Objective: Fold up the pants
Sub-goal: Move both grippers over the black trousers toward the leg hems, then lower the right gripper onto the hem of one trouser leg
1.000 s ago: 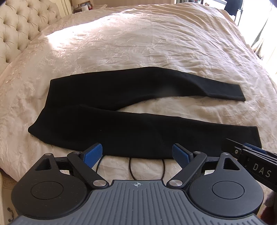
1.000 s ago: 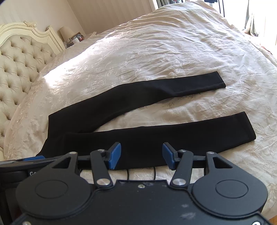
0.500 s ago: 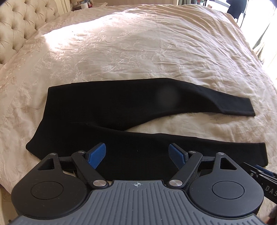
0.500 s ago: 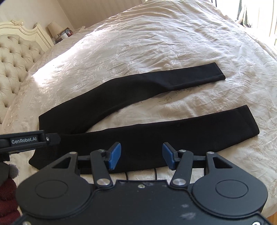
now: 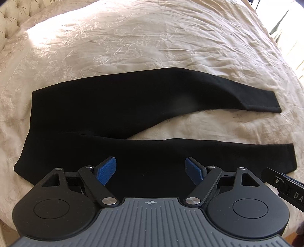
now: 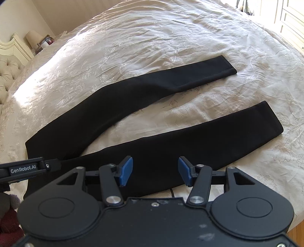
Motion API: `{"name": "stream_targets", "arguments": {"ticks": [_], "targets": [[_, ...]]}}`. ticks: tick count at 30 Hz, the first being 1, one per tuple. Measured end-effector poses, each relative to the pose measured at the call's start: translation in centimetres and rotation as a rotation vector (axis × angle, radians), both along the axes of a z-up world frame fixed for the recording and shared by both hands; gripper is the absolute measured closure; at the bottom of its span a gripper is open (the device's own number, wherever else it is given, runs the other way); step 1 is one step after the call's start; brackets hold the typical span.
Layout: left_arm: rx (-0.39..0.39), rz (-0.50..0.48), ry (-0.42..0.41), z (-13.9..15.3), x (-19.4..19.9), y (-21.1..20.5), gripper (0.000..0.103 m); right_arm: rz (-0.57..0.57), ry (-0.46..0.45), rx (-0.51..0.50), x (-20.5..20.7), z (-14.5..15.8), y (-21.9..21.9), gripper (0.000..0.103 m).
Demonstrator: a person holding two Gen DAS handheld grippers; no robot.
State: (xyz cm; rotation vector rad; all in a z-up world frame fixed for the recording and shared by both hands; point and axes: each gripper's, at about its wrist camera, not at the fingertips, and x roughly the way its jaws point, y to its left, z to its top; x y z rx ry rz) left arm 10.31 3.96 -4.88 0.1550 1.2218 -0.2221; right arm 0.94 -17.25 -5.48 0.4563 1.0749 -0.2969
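Black pants [image 5: 117,117] lie flat on the bed [image 5: 152,43], waist toward the headboard [image 5: 11,17] side, both legs spread apart in a V with bare cover between them. The far leg bends midway; the near leg runs straight along the bed edge. Left hand-held gripper [image 5: 151,170] hangs above the near leg close to the crotch, blue pads wide apart, nothing held. Right hand-held gripper [image 6: 154,171] hangs above the same leg, pads likewise apart and empty. A lamp [image 6: 32,37] stands beside the headboard
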Motion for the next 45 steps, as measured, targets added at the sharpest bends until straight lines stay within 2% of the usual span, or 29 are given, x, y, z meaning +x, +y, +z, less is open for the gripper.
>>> {"name": "stream_targets", "arguments": {"ticks": [7,12,21,27,35,40,45], "targets": [[0.01,-0.011,0.043,-1.2,1.0,-0.6,0.024,-0.015,0.032,-0.011,0.8,-0.6,-0.1,0.046],[0.022,0.015,0.066,-2.1,1.5,-1.5,0.024,-0.032,0.054,0.002,1.3,-1.3,-1.1,0.046],[0.073,0.082,0.082,-3.2,2.4,-4.5,0.024,-0.041,0.079,0.064,4.0,-3.9,-6.5,0.047],[0.095,0.105,0.089,-3.9,3.0,-6.7,0.024,-0.129,0.026,0.075,6.0,-5.1,-12.8,0.048],[0.15,0.068,0.125,-5.8,4.3,-8.8,0.024,-0.299,-0.031,0.097,9.6,-7.9,-20.2,0.048],[0.172,0.059,0.134,-6.2,5.2,-9.0,0.024,-0.407,-0.029,0.2,11.6,-10.7,-23.5,0.047],[0.191,0.048,0.142,-6.7,6.1,-9.1,0.024,-0.472,0.002,0.269,13.5,-13.4,-24.7,0.047]]}}
